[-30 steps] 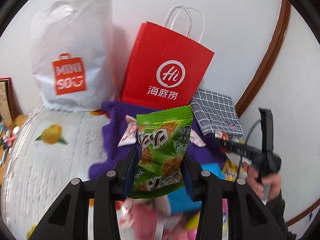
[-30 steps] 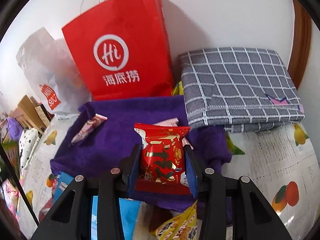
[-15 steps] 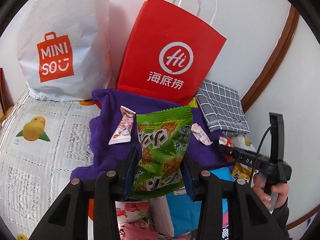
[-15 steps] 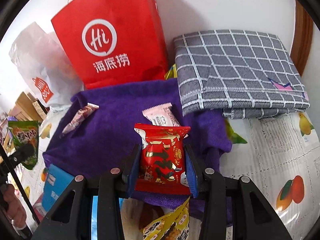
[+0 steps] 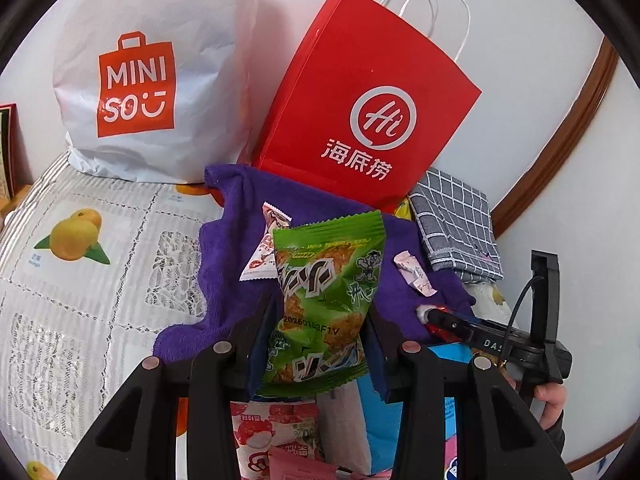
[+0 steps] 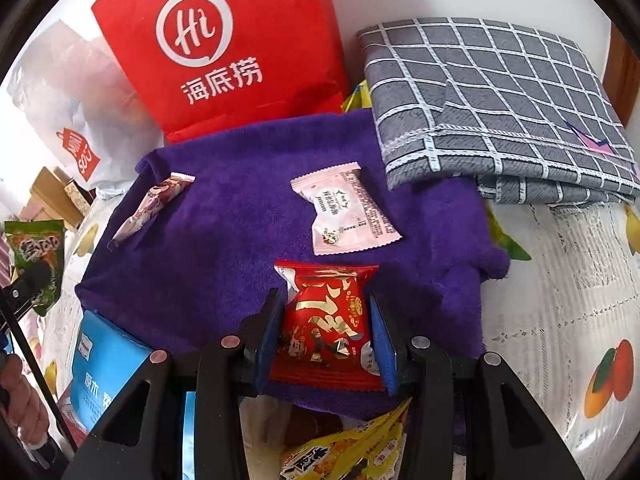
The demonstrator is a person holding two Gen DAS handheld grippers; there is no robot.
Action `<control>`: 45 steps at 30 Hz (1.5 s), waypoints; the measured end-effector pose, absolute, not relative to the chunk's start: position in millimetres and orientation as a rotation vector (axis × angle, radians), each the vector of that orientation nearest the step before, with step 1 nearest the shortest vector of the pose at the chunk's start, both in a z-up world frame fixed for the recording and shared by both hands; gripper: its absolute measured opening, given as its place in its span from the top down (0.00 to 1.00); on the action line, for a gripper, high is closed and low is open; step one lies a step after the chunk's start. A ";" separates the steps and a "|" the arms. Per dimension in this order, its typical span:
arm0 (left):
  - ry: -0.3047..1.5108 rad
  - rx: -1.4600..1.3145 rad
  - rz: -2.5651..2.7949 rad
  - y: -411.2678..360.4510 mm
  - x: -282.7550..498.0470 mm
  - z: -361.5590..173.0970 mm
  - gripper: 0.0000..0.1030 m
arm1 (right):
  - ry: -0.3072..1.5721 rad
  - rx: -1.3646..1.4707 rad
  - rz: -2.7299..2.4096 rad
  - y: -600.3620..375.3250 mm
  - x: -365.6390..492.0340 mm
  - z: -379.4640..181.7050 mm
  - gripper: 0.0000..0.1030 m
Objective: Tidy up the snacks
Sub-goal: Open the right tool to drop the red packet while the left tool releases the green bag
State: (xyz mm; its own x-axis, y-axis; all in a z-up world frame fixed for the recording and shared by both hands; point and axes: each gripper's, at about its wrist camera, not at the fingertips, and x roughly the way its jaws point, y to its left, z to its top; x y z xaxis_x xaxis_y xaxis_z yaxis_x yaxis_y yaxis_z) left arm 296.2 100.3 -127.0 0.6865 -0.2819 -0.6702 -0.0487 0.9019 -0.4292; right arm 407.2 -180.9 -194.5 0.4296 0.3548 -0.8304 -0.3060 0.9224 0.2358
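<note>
Both cameras are sitting on my wrists, looking forward and down along each gripper's fingers. My left gripper (image 5: 320,344) view is facing the wall from the left, close over the purple towel (image 5: 224,280), taking in the white Miniso bag (image 5: 160,80) and red paper bag (image 5: 360,100). My right gripper (image 6: 326,332) view is looking more steeply down, closer to the same towel (image 6: 240,248), from the right side. Both are sharing the towel, the red bag (image 6: 224,48), the grey checked cloth (image 6: 500,100), and each is catching the other gripper at its edge.
</note>
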 end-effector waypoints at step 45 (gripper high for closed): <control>0.947 -0.555 -0.105 109.5 334.5 -152.8 0.33 | 0.832 0.155 0.509 -177.5 348.6 -138.2 0.51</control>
State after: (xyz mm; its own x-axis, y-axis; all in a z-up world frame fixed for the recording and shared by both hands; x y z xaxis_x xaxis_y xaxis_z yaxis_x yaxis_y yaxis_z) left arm 334.5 109.5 -152.8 0.5902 -0.3220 -0.7402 -0.1528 0.8558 -0.4942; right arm 348.6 -177.5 -138.2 0.5617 0.4892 -0.6672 -0.3706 0.8698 0.3258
